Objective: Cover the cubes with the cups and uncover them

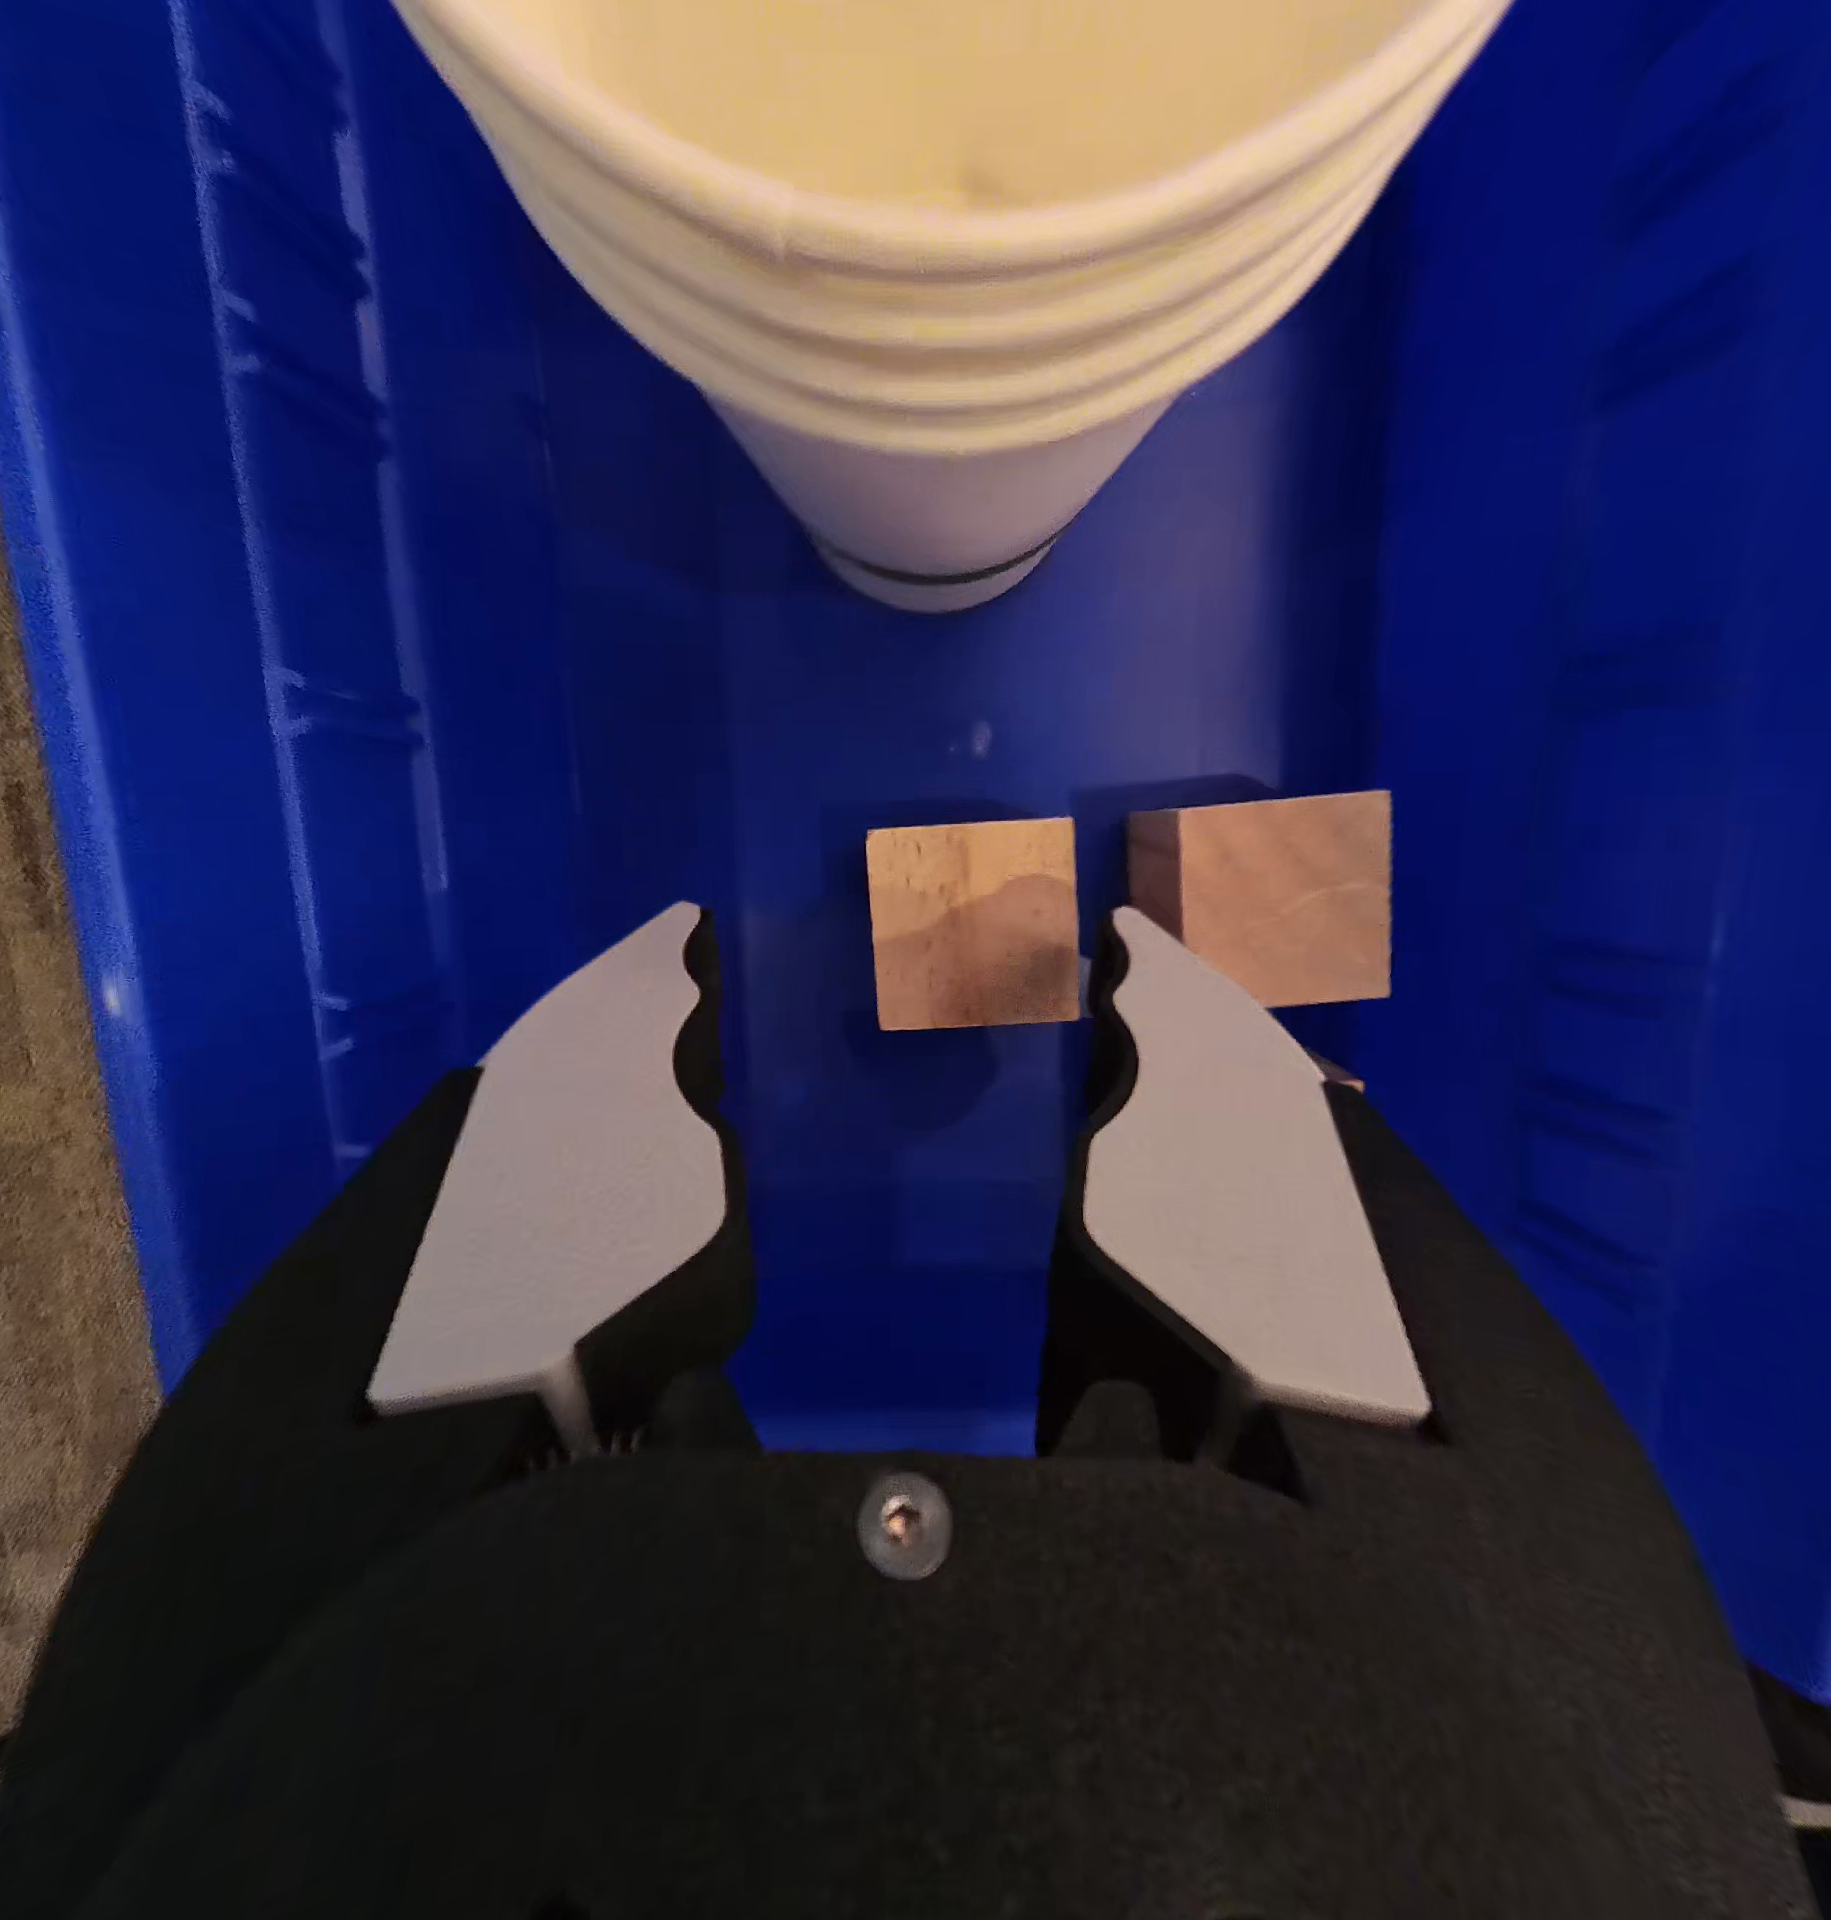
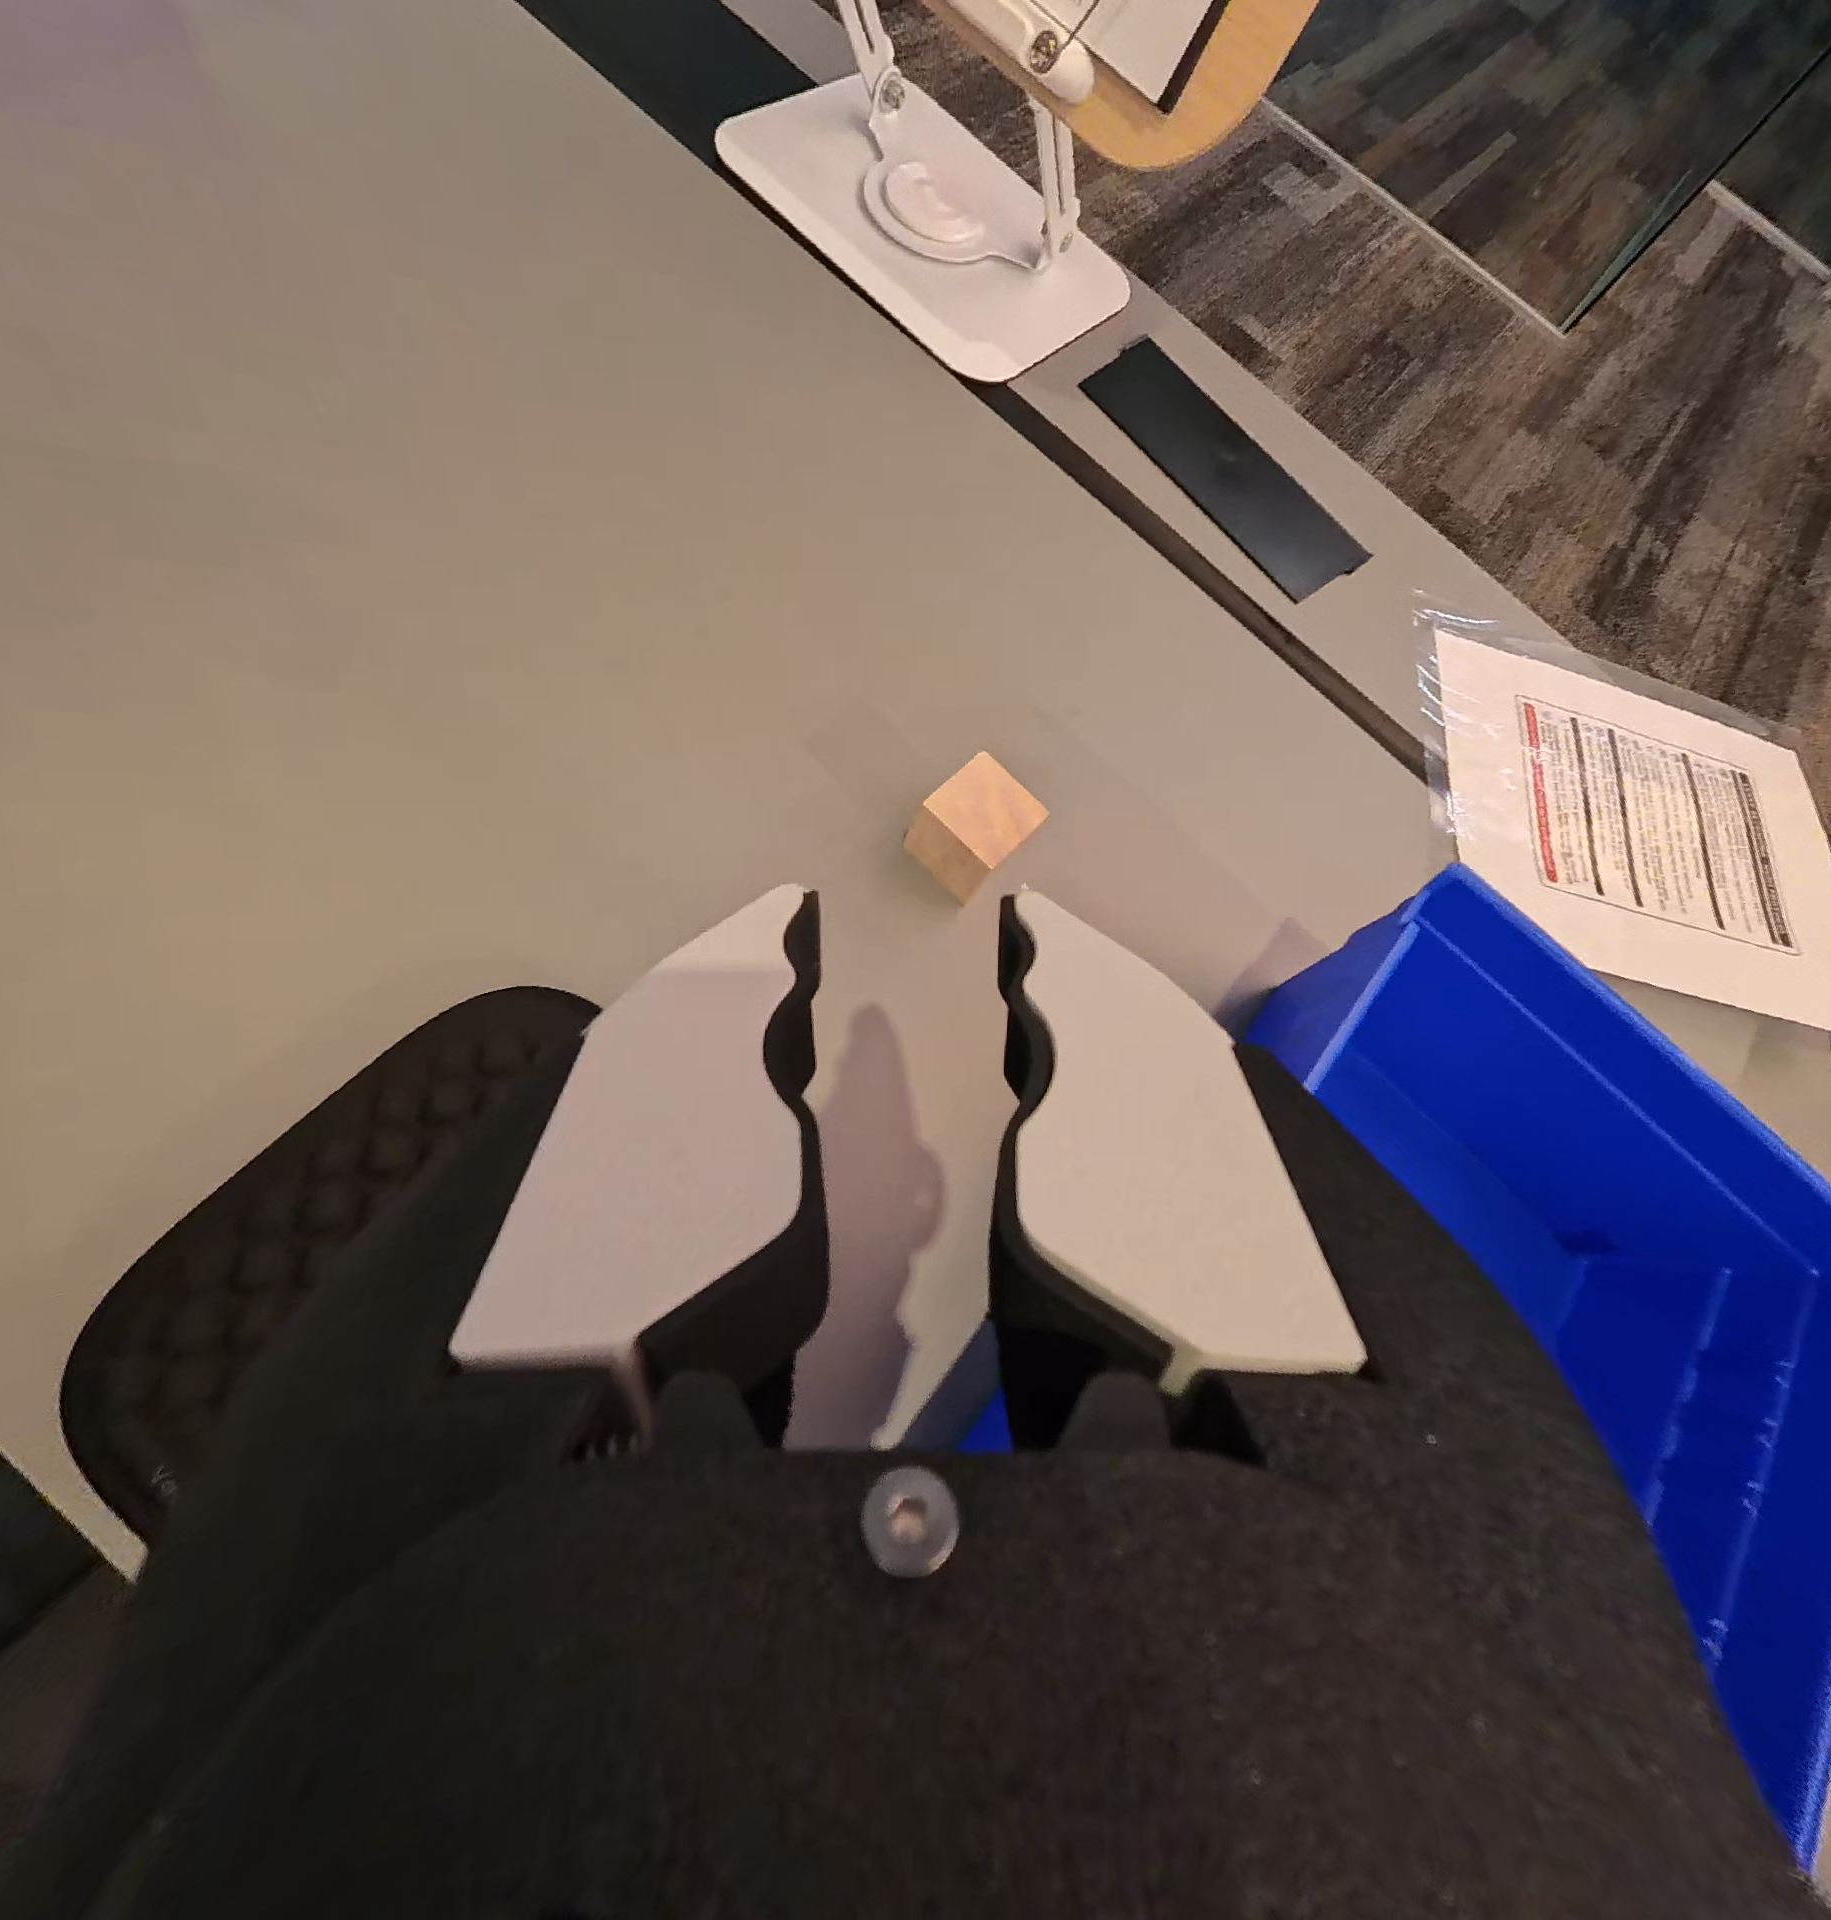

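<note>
On the grey table [image 2: 371, 520]: pale cube [image 2: 975, 826], far white stand [image 2: 921, 229]
Right edge: blue bin [image 2: 1576, 1247], patterned carpet [image 2: 1513, 343]
Left gripper [image 1: 900, 925]: fingers apart
Right gripper [image 2: 908, 904]: fingers apart, empty

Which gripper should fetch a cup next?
Probably the left gripper: open and empty, it is already over the blue bin, facing the cup stack. The right gripper, also open, faces a table cube.

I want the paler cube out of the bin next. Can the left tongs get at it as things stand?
Probably yes. The left tongs are open just short of the paler cube, nothing lies between, and the cup stack sits farther back. The darker cube close beside it may crowd one finger.
</note>
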### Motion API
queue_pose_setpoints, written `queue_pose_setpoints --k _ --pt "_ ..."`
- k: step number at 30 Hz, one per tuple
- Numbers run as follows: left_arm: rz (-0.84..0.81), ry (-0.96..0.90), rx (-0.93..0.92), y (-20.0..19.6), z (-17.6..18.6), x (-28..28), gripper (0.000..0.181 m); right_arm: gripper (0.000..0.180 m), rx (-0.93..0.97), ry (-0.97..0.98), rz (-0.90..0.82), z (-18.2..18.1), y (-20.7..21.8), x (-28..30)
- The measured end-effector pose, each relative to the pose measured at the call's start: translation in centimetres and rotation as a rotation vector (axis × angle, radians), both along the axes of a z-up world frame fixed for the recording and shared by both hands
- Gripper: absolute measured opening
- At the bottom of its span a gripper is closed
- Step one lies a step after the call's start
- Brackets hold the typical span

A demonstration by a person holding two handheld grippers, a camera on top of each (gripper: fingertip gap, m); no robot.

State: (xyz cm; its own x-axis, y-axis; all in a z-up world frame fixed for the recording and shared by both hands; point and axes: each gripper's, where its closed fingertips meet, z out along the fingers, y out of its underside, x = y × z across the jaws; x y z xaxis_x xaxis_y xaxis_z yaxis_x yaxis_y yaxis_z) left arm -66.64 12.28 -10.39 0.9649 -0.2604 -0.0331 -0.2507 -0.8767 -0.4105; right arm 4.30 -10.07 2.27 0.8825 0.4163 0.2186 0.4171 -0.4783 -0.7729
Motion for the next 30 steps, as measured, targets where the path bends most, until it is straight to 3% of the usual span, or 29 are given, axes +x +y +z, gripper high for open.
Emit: queue_pose_setpoints --k 6,11,14,18,21,25,30 --pt "0.020 -0.004 -0.108 -0.1 -2.1 0.5 0.070 0.033 -0.032 0.011 -0.016 -0.9 -0.6 0.6" --pt "0.019 0.013 -0.146 0.0 -3.0 0.5 0.061 0.033 -0.042 0.010 -0.023 -1.4 -1.0 1.2" --pt "0.011 0.016 -0.176 -0.3 -3.6 0.6 0.045 0.033 -0.039 0.020 -0.027 -1.4 -1.1 1.6" --pt "0.000 0.005 -0.171 -0.8 -2.8 0.2 0.045 0.033 -0.037 0.035 -0.028 -1.8 -1.4 2.1" --pt "-0.001 -0.022 -0.095 -1.1 0.2 -0.5 0.045 0.033 -0.043 0.034 -0.040 -2.3 -1.7 2.7" --pt "-0.084 -0.065 0.082 -1.4 8.1 1.0 0.045 0.033 -0.046 0.042 -0.064 -2.4 -2.2 3.9" --pt "-0.522 -0.089 0.267 -3.2 17.9 13.7 0.044 0.033 -0.029 0.065 -0.096 -2.1 -2.4 5.0"
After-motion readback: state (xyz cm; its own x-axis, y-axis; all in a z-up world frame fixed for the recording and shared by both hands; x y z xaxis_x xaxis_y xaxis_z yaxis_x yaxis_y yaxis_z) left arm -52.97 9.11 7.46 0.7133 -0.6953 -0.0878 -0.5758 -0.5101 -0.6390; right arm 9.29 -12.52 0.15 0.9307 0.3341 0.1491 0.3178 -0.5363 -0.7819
